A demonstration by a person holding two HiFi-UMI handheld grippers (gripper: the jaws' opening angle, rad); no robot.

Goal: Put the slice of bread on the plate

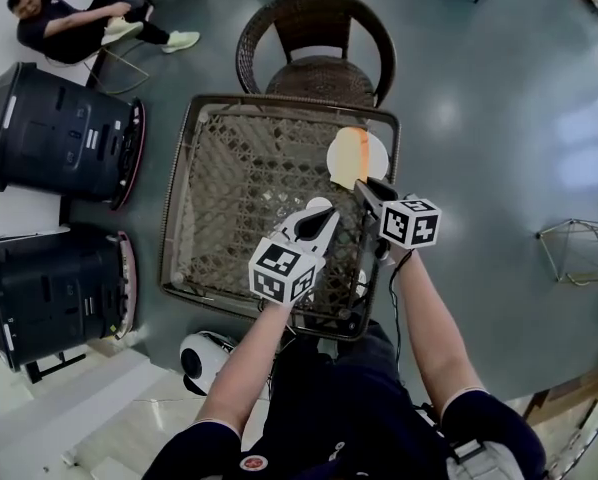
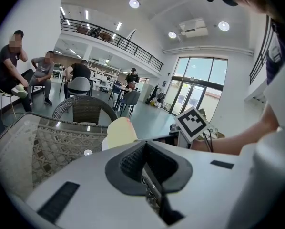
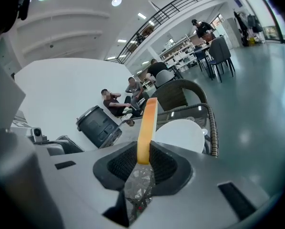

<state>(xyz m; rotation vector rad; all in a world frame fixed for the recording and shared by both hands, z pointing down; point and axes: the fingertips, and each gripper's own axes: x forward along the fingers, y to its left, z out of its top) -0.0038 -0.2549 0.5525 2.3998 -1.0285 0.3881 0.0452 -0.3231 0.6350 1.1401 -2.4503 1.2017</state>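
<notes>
1. The woven tabletop (image 1: pixel 229 188) carries a white plate (image 1: pixel 377 155) at its far right corner, near a wicker chair (image 1: pixel 316 38).
2. The right gripper (image 1: pixel 365 186) hangs at the plate's near edge. Its fingers are clamped on the lower end of the slice of bread (image 3: pixel 146 123), which stands on edge over the plate.
3. The left gripper (image 1: pixel 317 211) sits just beside the right one. Its fingers are pressed together with nothing between them, apart from the bread.

Wicker chair (image 1: pixel 317 43) on glossy grey floor (image 1: pixel 499 118)
</notes>
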